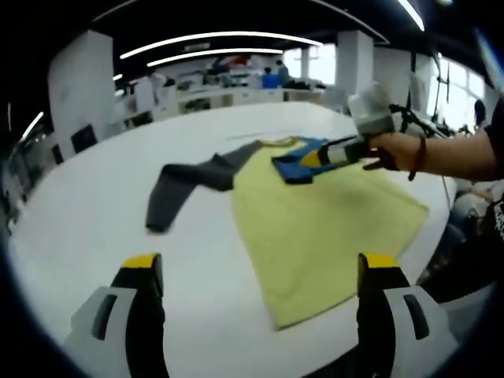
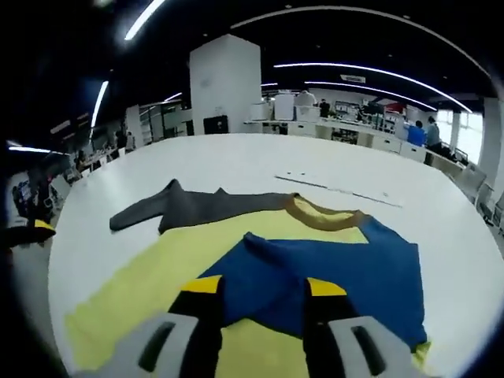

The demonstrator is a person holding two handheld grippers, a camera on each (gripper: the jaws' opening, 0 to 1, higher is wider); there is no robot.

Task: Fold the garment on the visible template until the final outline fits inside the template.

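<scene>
With the blue sleeve (image 2: 315, 276) pinched by the right gripper (image 2: 260, 295) and the left gripper (image 1: 260, 272) held wide, w/ grey sleeve (image 1: 185, 185) left sprawled far-left, the garment (image 1: 323, 228) could be skewed.

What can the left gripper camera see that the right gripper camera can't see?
The left gripper view alone shows a person's hand carrying the right gripper over the shirt, plus the left gripper with jaws wide apart. The right gripper view alone shows the brown collar clearly and thin marks on the table. Both show the yellow shirt, its grey sleeve, blue sleeve and white table.
</scene>
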